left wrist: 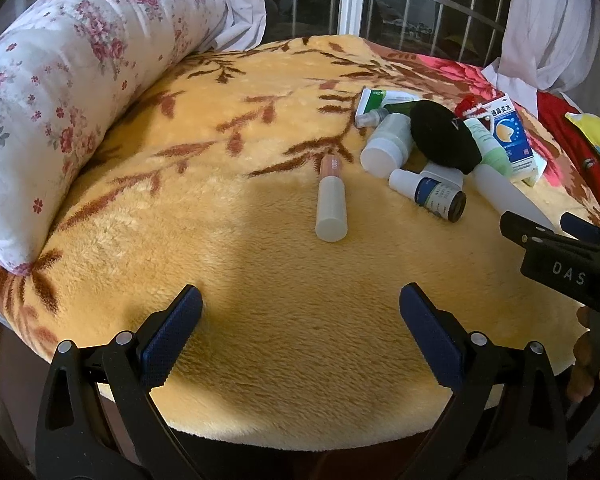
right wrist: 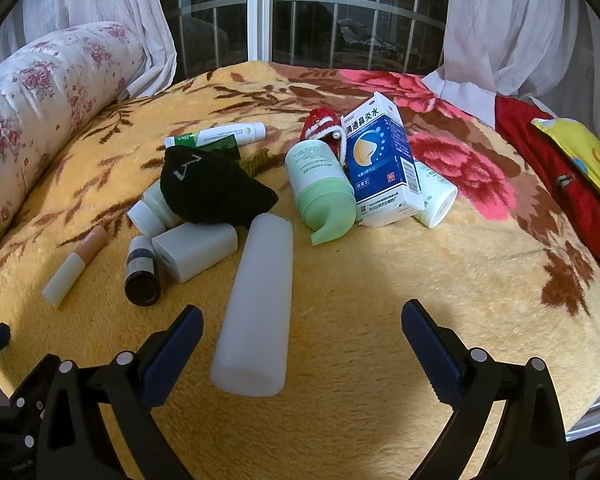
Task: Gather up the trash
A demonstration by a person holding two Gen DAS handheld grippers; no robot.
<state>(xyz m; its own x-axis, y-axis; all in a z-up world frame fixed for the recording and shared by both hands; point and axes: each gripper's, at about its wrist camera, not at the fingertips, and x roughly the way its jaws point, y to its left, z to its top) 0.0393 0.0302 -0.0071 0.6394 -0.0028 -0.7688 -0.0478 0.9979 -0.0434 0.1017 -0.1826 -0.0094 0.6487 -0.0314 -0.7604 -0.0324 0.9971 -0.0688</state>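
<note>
My right gripper [right wrist: 302,344] and left gripper [left wrist: 300,328] hung released above the bed [right wrist: 380,300], a white bottle [right wrist: 256,304] between the right one's fingers.

- My left gripper [left wrist: 301,332] had black arms, navy ribbed pads, silver rivets.
- My right gripper [right wrist: 302,346] looked identical, with white "DAS" lettering.
</note>
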